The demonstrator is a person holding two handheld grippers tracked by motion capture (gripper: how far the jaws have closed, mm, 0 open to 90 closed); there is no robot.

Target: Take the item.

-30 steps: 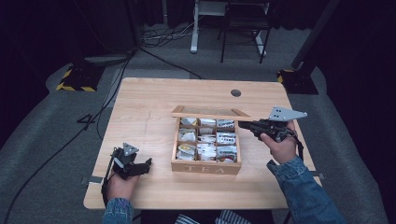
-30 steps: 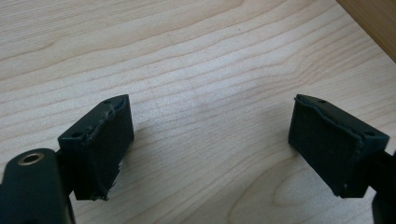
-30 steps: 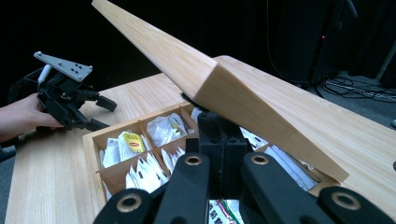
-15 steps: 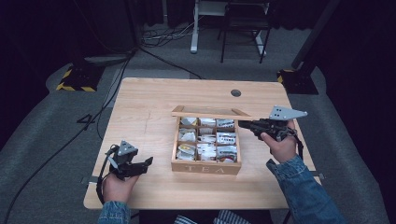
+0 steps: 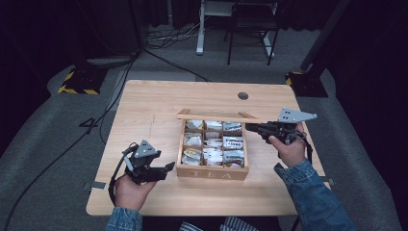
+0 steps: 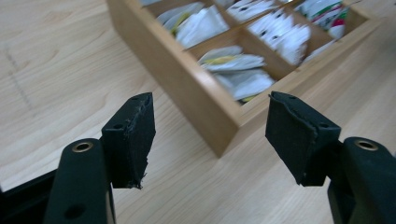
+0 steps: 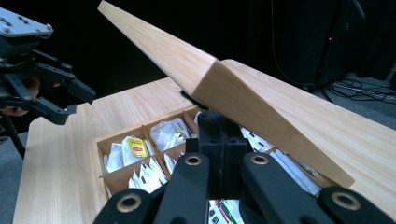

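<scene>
Wooden tea box at frame centre held paper sachets; right hand-held gripper clamped its slanted lid, left hand-held gripper apart, having just narrowed, empty.

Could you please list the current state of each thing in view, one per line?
Tea box: open, compartments filled with tea bags.
Lid: raised, propped by the right gripper.
Right gripper: shut, under the lid's edge.
Left gripper: open, empty; jaws have just been closing.

floor: grey carpet | furniture: wooden table, chair behind | light: dim, dark surroundings
</scene>
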